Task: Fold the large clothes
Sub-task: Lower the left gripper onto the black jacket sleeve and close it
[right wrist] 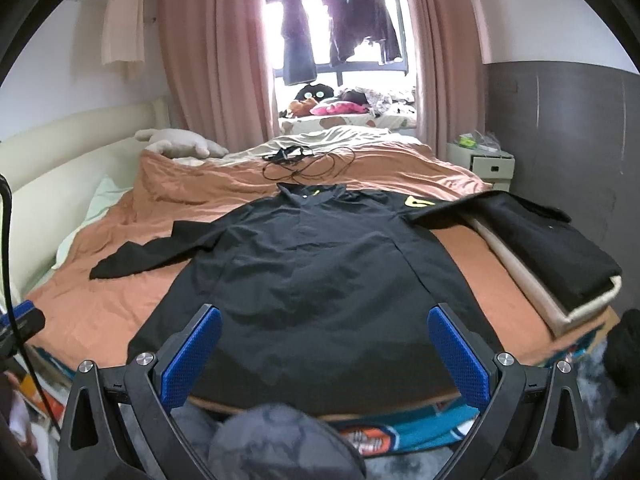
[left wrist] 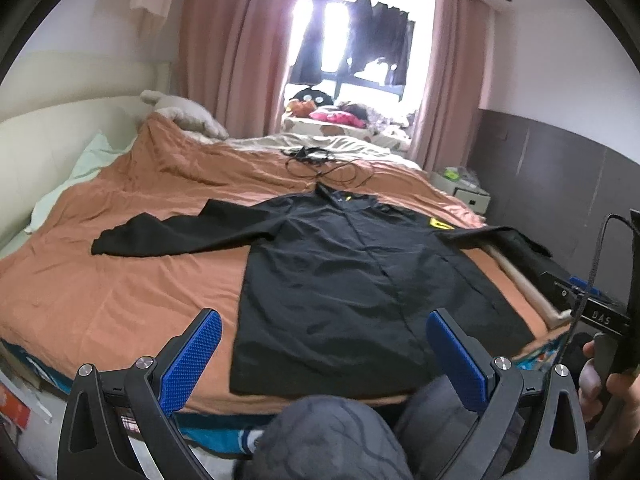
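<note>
A large black shirt (left wrist: 352,280) (right wrist: 312,280) lies spread flat on the orange bedcover, collar away from me, hem at the near bed edge. Its left sleeve (left wrist: 168,236) (right wrist: 160,248) stretches out to the left. The right sleeve lies across a folded pile at the right. A yellow patch (left wrist: 438,224) (right wrist: 418,201) marks the right shoulder. My left gripper (left wrist: 324,340) hangs open above the hem, holding nothing. My right gripper (right wrist: 324,336) is open too, also above the hem and off the cloth. In the left wrist view a hand (left wrist: 612,384) holds the right gripper's body at the far right.
Folded black and beige clothes (right wrist: 552,256) are stacked at the bed's right edge. Black cables (right wrist: 304,164) lie beyond the collar. A plush toy (right wrist: 180,142) rests by the cream headboard. A white nightstand (right wrist: 486,164) stands at the right wall. Grey-clad knees (right wrist: 280,440) fill the bottom.
</note>
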`<control>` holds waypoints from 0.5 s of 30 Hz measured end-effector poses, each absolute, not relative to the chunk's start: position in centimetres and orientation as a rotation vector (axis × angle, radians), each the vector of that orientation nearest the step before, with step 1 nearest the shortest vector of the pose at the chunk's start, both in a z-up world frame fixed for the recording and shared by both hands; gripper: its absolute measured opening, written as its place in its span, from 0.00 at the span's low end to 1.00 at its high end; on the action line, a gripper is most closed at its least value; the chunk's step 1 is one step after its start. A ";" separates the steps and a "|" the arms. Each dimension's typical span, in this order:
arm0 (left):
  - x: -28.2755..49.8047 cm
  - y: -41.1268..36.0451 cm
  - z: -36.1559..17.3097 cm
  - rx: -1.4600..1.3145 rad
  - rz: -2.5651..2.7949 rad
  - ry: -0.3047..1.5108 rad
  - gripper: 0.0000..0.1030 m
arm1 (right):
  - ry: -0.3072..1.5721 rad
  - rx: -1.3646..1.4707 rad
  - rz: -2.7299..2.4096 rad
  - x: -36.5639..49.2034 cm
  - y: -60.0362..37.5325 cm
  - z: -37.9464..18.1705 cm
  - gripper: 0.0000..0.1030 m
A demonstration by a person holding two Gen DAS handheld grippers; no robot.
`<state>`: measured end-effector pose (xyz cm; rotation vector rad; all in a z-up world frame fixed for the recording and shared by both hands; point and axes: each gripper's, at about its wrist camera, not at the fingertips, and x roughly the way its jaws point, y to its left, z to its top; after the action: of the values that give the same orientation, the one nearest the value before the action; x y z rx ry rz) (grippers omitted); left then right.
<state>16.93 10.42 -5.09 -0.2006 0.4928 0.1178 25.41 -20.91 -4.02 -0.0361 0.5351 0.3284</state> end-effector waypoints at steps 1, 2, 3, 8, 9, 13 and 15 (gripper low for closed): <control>17.5 10.9 -5.3 -0.207 0.122 0.498 1.00 | 0.542 -0.033 0.338 26.2 -20.3 -4.2 1.00; 18.1 11.4 -5.5 -0.214 0.129 0.505 1.00 | 0.545 -0.031 0.344 26.9 -19.9 -4.4 1.00; 18.7 12.0 -5.8 -0.221 0.138 0.511 1.00 | 0.547 -0.033 0.349 27.7 -19.2 -4.6 1.00; 21.4 15.3 -7.2 -0.253 0.188 0.547 1.00 | 0.567 -0.028 0.357 31.5 -16.2 -5.3 1.00; 21.8 15.8 -7.4 -0.255 0.197 0.553 1.00 | 0.577 -0.018 0.367 32.6 -15.3 -5.6 1.00; 23.6 19.0 -8.0 -0.281 0.248 0.569 0.99 | 0.600 -0.004 0.400 35.5 -12.4 -6.4 1.00; 24.2 20.6 -8.2 -0.295 0.272 0.572 0.98 | 0.615 0.006 0.420 37.0 -10.6 -6.9 1.00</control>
<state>24.21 20.64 -8.21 -0.2952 0.5723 0.2722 37.04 -10.58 -6.91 0.0056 0.6149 0.4197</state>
